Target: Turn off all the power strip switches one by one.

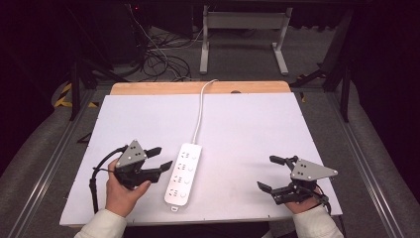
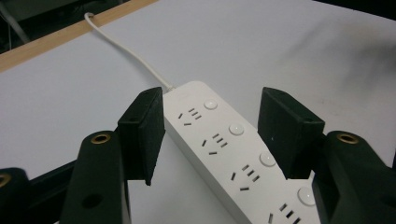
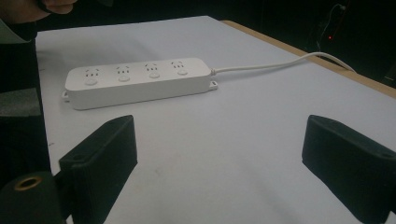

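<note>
High view: a white power strip (image 1: 183,174) is seen lying flat on the white table (image 1: 247,129), near the front edge and slightly left of centre, with its cord (image 1: 199,111) run off the far wooden edge. The left gripper (image 1: 157,157) is held just left of the strip, jaws spread, nothing clamped. The right gripper (image 1: 267,172) is parked well right of the strip, jaws wide apart and empty.

Handling, as judged: a rigid plastic shell, light to moderate, smooth and likely slippery across its glossy top. It is not fragile, but the switches could be pressed by accident. The long side walls are best pinched across the narrow width, near the middle, clear of buttons. Drag from the stiffish cord is to be expected, so the strip may pivot if taken at one end.

Left gripper view: the strip (image 2: 233,149) is framed between the two pads (image 2: 144,130), which straddle it without contact seen; four sockets and round buttons (image 2: 236,129) are legible here, detail too small to read from above.

Right gripper view: the strip (image 3: 140,81) is shown side-on, well beyond its open jaws, revealing wall height and small mounting tabs (image 3: 213,85) at the ends. The other hand (image 3: 42,7) is caught at the top left.
</note>
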`<state>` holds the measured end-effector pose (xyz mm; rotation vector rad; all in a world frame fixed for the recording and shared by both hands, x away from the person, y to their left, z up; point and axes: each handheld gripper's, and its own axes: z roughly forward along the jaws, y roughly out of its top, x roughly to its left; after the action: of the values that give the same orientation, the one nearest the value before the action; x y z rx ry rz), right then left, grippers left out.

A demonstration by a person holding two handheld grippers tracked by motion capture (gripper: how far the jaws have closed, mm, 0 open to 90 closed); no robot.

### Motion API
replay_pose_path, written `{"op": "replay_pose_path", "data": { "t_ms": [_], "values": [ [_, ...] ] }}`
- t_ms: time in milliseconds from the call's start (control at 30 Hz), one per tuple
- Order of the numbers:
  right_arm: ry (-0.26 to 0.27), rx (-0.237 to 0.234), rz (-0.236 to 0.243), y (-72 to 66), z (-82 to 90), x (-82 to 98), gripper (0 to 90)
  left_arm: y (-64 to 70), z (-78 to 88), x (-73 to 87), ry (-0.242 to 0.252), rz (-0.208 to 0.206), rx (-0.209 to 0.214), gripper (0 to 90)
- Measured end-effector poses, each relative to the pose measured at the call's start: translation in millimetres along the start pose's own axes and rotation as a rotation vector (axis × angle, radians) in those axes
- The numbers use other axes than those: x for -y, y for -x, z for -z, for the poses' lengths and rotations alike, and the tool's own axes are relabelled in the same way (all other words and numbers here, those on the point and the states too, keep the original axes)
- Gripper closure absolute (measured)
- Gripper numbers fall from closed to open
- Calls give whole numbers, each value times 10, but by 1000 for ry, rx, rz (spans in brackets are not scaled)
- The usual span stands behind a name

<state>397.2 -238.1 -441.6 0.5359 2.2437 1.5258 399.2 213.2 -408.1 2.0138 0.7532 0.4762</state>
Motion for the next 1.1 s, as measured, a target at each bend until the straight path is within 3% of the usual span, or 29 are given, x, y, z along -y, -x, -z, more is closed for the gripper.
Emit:
{"op": "replay_pose_path", "data": {
  "t_ms": [333,833,933,967,1100],
  "values": [
    [-1,-3,2,2,-1,3,107,46,-281,-130,-45,-26,35,444],
    [-2,-10,3,5,-8,5,107,51,-413,-206,-79,-32,65,519],
    [-2,-11,3,5,-7,5,107,42,-455,-213,-103,-38,65,622],
    [1,-13,0,5,-9,7,107,30,-469,-213,-103,-39,64,704],
    [1,-14,1,8,-11,9,107,-4,-530,-210,-103,-13,75,770]
  ]
}}
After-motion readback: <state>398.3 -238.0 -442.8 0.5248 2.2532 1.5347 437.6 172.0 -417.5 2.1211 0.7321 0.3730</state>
